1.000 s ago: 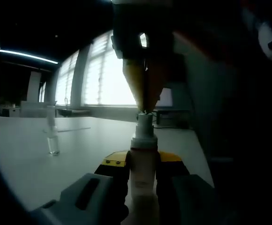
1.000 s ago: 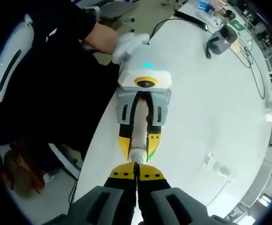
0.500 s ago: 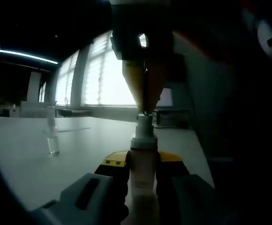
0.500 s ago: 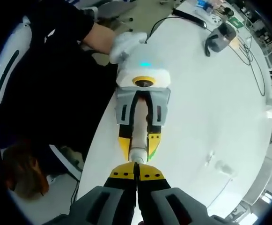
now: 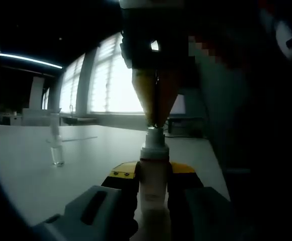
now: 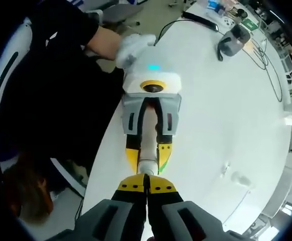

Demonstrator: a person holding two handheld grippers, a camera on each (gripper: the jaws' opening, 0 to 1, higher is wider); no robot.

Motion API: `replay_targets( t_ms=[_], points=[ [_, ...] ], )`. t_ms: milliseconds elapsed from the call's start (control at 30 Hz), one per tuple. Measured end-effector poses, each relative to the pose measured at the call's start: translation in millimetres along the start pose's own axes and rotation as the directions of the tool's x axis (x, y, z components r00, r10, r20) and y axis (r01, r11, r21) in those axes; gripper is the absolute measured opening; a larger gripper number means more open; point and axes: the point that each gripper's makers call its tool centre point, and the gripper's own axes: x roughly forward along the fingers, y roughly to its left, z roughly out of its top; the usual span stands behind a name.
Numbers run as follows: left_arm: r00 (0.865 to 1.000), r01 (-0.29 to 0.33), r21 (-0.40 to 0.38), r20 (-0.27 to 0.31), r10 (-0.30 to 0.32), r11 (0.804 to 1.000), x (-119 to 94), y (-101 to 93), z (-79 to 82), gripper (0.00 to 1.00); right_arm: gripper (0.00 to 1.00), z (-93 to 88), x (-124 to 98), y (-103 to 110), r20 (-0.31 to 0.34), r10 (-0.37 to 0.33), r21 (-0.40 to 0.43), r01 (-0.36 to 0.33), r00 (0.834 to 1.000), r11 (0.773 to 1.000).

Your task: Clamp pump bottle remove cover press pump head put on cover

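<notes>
Left gripper holds the pump bottle upright between its yellow-tipped jaws, above the white table. In the right gripper view the same bottle sits clamped in the left gripper, with a gloved hand behind it. Right gripper has its jaws pressed together with no gap, tips resting on the pump head; from the left gripper view it comes down from above. A clear cover stands upright on the table, well apart to the bottle's left. Cables lie at the table's far end.
</notes>
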Motion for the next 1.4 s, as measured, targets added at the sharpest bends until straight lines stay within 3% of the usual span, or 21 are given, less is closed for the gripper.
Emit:
replay_targets(
  t_ms=[333, 667, 1400],
  points=[
    [1.0, 0.0, 0.0, 0.0, 0.0, 1.0, -0.3, 0.8, -0.1, 0.13, 0.0, -1.0, -7.0, 0.0, 0.039, 0.002, 0.026, -0.003, 0.999, 1.0],
    [1.0, -0.005, -0.004, 0.001, 0.005, 1.0, -0.4, 1.7, 0.0, 0.13, 0.0, -0.6, -7.3, -2.0, 0.007, 0.009, 0.044, -0.009, 1.0, 0.999],
    [1.0, -0.005, 0.001, 0.0, 0.005, 1.0, 0.3, 0.3, 0.1, 0.13, 0.0, -0.7, -6.8, -0.3, 0.007, 0.001, 0.035, -0.001, 1.0, 0.999]
  ],
)
